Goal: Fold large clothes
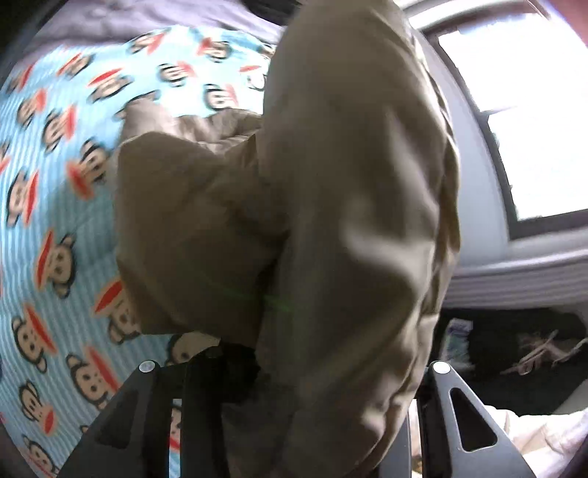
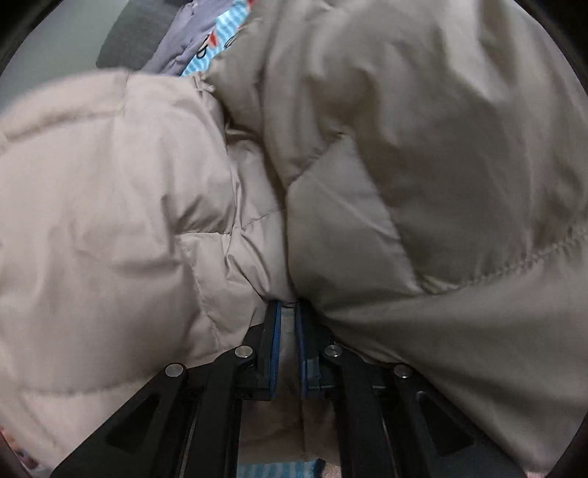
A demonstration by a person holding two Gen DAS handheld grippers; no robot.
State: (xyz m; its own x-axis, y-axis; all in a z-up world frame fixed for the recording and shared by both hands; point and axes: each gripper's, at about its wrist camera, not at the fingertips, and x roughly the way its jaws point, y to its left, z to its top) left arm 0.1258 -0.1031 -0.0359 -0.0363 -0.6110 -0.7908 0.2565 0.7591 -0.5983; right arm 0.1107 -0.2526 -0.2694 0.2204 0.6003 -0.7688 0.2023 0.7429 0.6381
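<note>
The left hand-held gripper (image 1: pixel 294 371) holds its jaws partly apart, with a thick bunch of the coat (image 1: pixel 349 220) filling the gap between them. The fingertips are buried under the cloth, so whether the pads press on it cannot be told. From here the beige padded coat hangs lifted in a tall fold, a lower flap drooping over the bed (image 1: pixel 55 184), whose blue striped sheet bears a monkey print. A grey quilt (image 1: pixel 147 18) lies along the far edge of the bed. To the right of the coat stands a bright window (image 1: pixel 533 110), and below it a dark heap sits on the floor, too blurred to name.

The right hand-held gripper (image 2: pixel 288 316) is clamped nearly closed on a thin pinch of the coat (image 2: pixel 110 202). The cloth is nipped between its blue pads (image 2: pixel 275 342), and the padded panels bulge out on both sides of the jaws. The coat fills nearly all of this view. Only a strip of the bed's sheet and the quilt shows past it at the top.
</note>
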